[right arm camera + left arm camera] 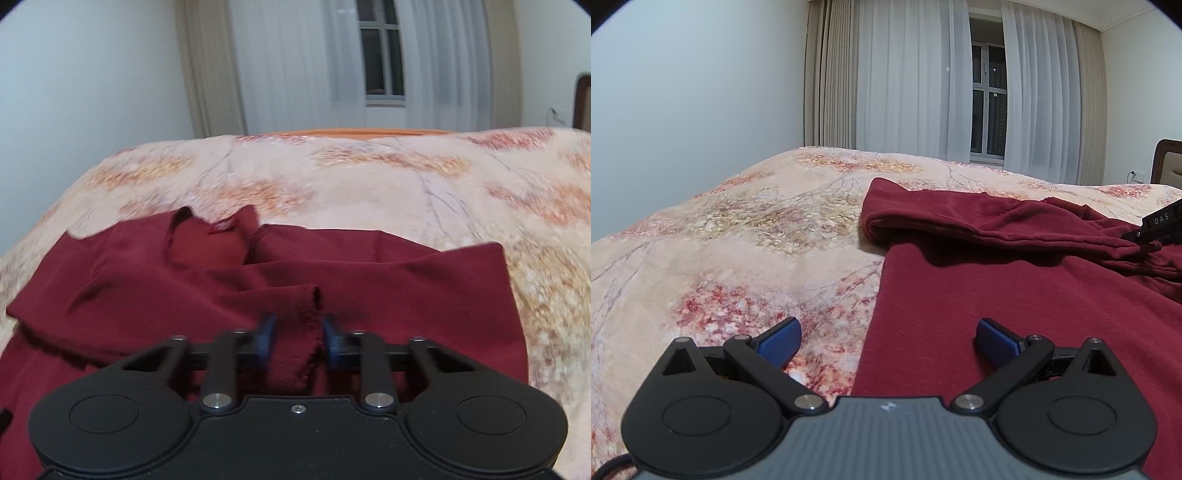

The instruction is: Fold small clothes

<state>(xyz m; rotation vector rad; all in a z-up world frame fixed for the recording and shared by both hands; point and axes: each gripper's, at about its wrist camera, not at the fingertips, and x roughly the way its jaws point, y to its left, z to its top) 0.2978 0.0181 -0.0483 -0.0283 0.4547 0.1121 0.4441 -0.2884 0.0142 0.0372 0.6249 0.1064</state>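
Observation:
A dark red long-sleeved top [1015, 295] lies on the floral bedspread [738, 240], with one sleeve [960, 221] folded across its body. My left gripper [888, 341] is wide open and empty, low over the top's left edge. In the right wrist view the top [166, 288] lies spread with its neck opening [210, 243] facing away. A sleeve cuff [306, 332] lies between the blue pads [334, 339] of my right gripper [295, 341], which stands partly open with gaps on both sides of the cloth. The right gripper's body also shows in the left wrist view [1160, 225].
The bedspread [406, 184] extends beyond the top on all sides. Curtains [905, 81] and a window [988, 99] stand behind the bed, a white wall [694, 92] to the left. A headboard [1167, 162] is at the far right.

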